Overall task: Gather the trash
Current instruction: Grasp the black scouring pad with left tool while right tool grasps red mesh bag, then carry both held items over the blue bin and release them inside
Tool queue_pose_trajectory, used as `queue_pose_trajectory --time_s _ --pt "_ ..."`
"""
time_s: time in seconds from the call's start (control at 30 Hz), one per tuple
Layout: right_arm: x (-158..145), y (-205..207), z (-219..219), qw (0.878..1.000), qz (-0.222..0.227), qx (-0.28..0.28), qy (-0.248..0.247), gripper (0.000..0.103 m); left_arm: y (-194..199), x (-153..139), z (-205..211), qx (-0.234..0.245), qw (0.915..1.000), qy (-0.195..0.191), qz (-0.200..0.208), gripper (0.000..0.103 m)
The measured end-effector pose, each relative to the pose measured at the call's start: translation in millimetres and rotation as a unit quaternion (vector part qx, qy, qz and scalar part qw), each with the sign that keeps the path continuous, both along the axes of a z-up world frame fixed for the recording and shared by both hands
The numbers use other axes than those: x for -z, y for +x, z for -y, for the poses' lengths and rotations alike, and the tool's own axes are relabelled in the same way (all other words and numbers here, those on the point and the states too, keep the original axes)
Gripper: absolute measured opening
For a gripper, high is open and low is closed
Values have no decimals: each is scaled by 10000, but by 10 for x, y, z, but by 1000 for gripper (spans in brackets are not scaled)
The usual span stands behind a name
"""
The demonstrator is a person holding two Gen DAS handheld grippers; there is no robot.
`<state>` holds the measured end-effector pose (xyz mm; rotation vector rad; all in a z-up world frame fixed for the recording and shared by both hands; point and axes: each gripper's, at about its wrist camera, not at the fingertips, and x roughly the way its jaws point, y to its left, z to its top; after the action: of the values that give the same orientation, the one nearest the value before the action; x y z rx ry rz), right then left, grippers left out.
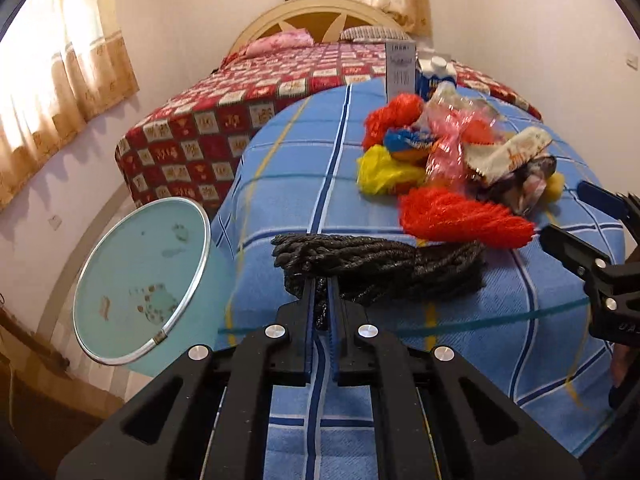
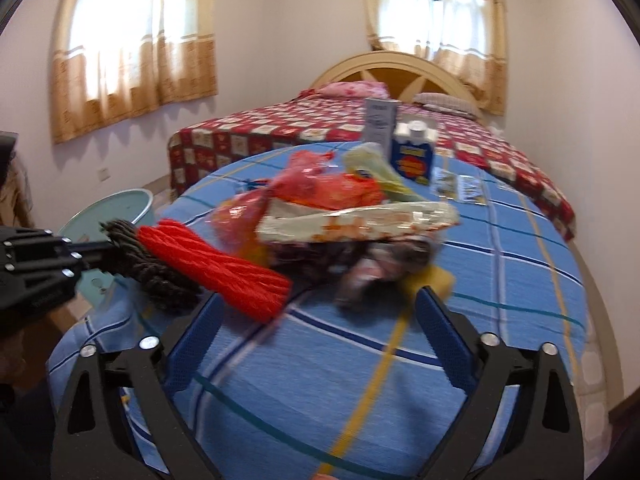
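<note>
Left gripper clamped on black yarn bundle at centre frame, near the counter edge; teal bin sits lower left beyond that edge. Right gripper jaws wide apart, nothing betw. them, bare cloth in front. Trash pile mid-frame, blurred. Grey box & blue carton behind; print unreadable.

I see a tabletop under a blue checked cloth. Behind it, a bed with a red patterned quilt, a pink pillow and a striped pillow against a cream arched headboard. Tan curtains over two bright windows, white walls. A wall socket low on the left wall.
</note>
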<state>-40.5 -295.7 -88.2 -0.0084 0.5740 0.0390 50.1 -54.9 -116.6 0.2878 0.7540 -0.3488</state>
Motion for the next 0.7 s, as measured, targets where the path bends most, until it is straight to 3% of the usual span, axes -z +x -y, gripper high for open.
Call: queue_pose_trajectory --time_s 0.13,0.2,0.27,0.37,0.7 --pt "42 110 -151 9996 -49 -265 -42 80 6 -13 -40 -44 10000 -24 18 5" --pt "99 211 -213 9986 -207 -479 -10 66 23 -29 -70 -86 10000 -47 13 5" --pt "145 261 -247 9978 -305 -593 -10 27 31 -49 -101 -131 9999 -53 32 5" --pt "147 263 -263 9970 -364 -682 34 11 23 -116 -174 -205 9997 -102 75 5" --pt "-360 56 -346 9954 151 -915 256 10 -85 -632 -630 -699 9949 -316 662 5"
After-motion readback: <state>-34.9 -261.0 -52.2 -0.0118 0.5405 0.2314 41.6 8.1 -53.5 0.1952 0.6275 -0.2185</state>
